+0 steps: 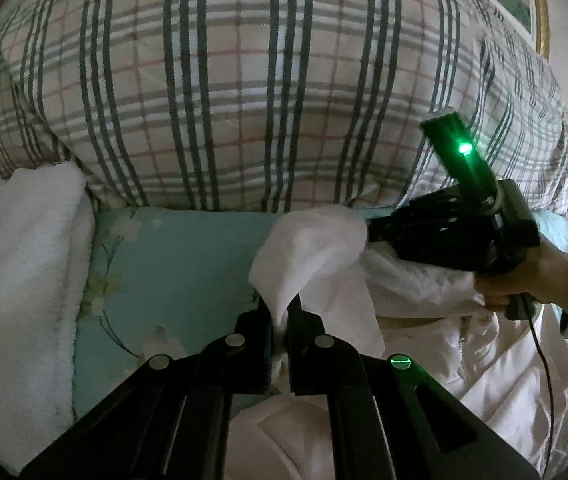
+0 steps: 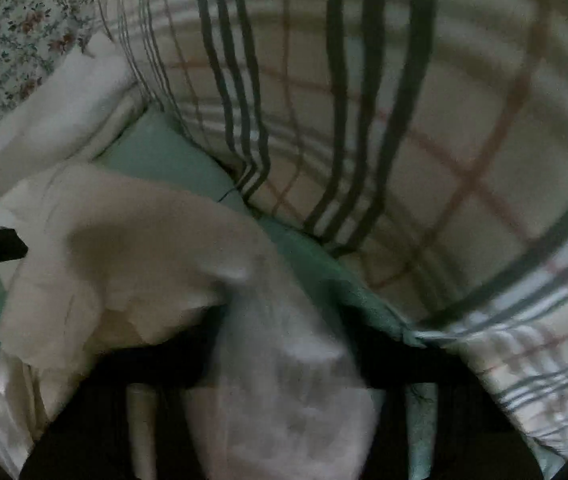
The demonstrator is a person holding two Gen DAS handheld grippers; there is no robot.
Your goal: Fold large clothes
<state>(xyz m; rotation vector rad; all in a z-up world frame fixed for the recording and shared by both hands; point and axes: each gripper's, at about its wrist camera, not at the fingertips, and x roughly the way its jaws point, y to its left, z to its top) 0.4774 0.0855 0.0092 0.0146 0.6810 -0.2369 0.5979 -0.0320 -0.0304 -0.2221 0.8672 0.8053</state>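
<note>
Low in the left wrist frame, the left gripper (image 1: 282,320) pinches a fold of the white garment (image 1: 311,248), which stretches rightward to the right gripper (image 1: 367,232), its fingers buried in the cloth at centre right. Whether that one is clamped cannot be told. The garment lies on a pale green floral sheet (image 1: 172,264), below a plaid quilt (image 1: 244,80) filling the upper frame.

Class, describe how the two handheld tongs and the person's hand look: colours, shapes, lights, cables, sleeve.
The left tongs are black, with flat angular linkage bars, round silver pivot pins and a green light. The right tongs are a black boxy body with an upright curved black tab bearing a green light; a thin black cable hangs from the handle. The hand is bare, with a white sleeve cuff.
</note>
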